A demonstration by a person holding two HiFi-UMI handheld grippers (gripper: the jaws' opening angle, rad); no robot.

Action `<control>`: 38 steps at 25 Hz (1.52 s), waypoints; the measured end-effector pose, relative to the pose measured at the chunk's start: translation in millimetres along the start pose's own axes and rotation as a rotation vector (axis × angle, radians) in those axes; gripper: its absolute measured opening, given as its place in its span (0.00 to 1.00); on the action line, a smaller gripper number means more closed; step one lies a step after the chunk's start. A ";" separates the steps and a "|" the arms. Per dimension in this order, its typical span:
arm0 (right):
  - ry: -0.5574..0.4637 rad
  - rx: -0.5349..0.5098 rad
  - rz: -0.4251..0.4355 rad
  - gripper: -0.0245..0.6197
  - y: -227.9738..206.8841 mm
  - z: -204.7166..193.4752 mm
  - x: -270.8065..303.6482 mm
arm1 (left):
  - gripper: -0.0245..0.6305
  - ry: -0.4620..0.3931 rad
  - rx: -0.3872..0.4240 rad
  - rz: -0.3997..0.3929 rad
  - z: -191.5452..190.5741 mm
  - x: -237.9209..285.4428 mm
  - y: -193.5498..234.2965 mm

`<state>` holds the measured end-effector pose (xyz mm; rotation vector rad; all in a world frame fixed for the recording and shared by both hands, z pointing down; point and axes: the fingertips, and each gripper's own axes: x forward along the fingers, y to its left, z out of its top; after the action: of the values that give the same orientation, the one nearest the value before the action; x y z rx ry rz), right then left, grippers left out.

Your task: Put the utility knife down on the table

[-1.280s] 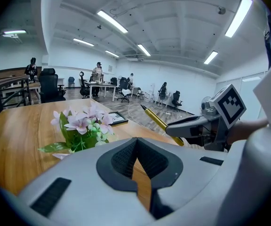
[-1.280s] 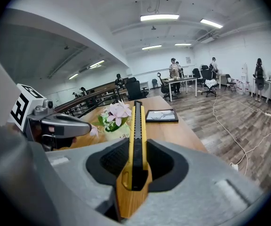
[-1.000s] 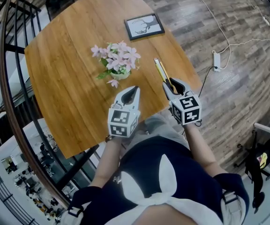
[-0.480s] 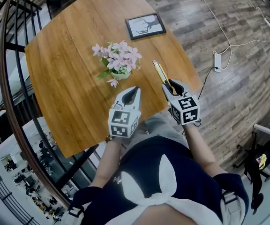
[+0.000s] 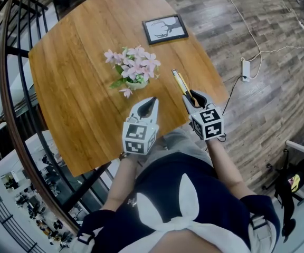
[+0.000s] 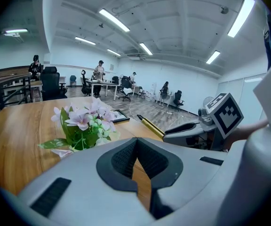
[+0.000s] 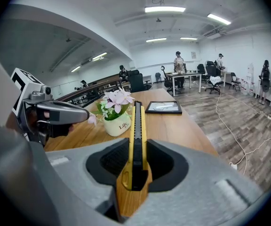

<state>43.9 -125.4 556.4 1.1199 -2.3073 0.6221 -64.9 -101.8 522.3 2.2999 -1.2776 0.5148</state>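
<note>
Right tongs point(image 5: 192, 98) were clamped on the rear end of the knife point(image 5: 181, 81). Its yellow body stuck forward past the tips, over the surface point(image 5: 73, 62) near its right edge and just right of the flowers point(image 5: 133, 67); contact with the wood could not be told. Left tongs point(image 5: 150, 105) were closed together, empty, alongside and apart from the knife.

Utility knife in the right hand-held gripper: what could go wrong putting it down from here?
1. The yellow-and-black utility knife, clamped in the right hand-held gripper, is held near the wooden table's edge; released there, it might slide off onto the floor.
2. Its long body reaches close beside the white pot of pink flowers; swinging left while lowering could knock the pot.
</note>
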 end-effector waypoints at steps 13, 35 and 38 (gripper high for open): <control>0.028 -0.022 0.002 0.22 -2.5 -5.9 9.7 | 0.06 -0.001 -0.005 0.008 0.5 4.3 7.1; 0.106 -0.064 0.047 0.22 -9.7 -23.3 37.3 | 0.06 0.004 -0.006 0.035 6.3 20.0 22.9; 0.121 -0.069 0.056 0.22 -11.4 -26.9 42.8 | 0.06 0.009 -0.007 0.039 6.6 23.2 24.6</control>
<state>36.5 -140.8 605.3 0.9618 -2.2453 0.6097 -73.8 -132.9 534.2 2.2680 -1.3208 0.5325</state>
